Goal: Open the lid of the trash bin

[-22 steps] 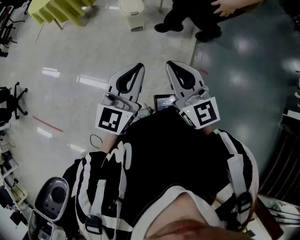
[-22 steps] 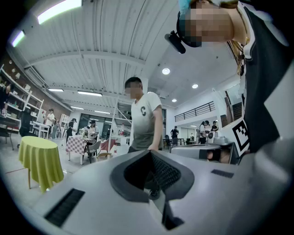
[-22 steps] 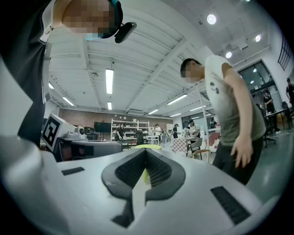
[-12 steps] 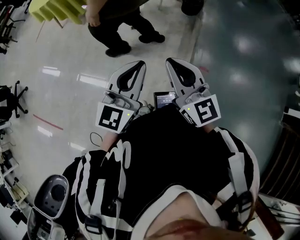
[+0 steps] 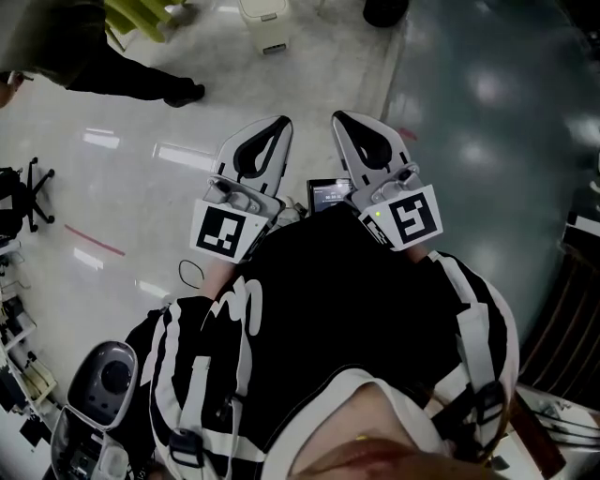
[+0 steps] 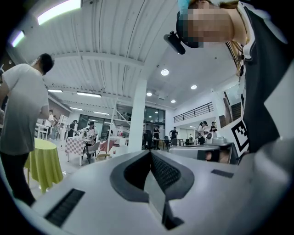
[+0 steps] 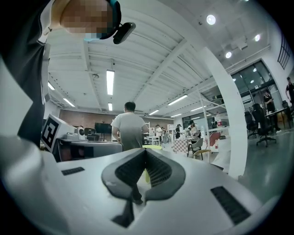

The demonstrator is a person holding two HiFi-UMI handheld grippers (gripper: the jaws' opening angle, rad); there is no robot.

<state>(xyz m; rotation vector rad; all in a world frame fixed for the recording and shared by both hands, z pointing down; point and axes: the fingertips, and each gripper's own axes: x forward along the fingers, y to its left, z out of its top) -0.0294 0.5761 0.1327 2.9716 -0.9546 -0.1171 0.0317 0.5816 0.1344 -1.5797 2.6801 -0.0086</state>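
We held both tools side by side at our chest, pointing toward 12 o'clock. The left tool (image 5: pixel 279 124) had its jaws pressed together on nothing, and so did the right tool (image 5: pixel 339 119). The white trash bin (image 5: pixel 262 17) stood on the floor (image 5: pixel 141 206) at 12 o'clock, lid down, well apart from both.

Your trash bin (image 5: pixel 263 26) stands upright on the pale glossy floor (image 5: pixel 309 84), well ahead of you at the top edge of the head view. It's small and cream-coloured, and its lid (image 5: pixel 262 9) lies down flat, closed.
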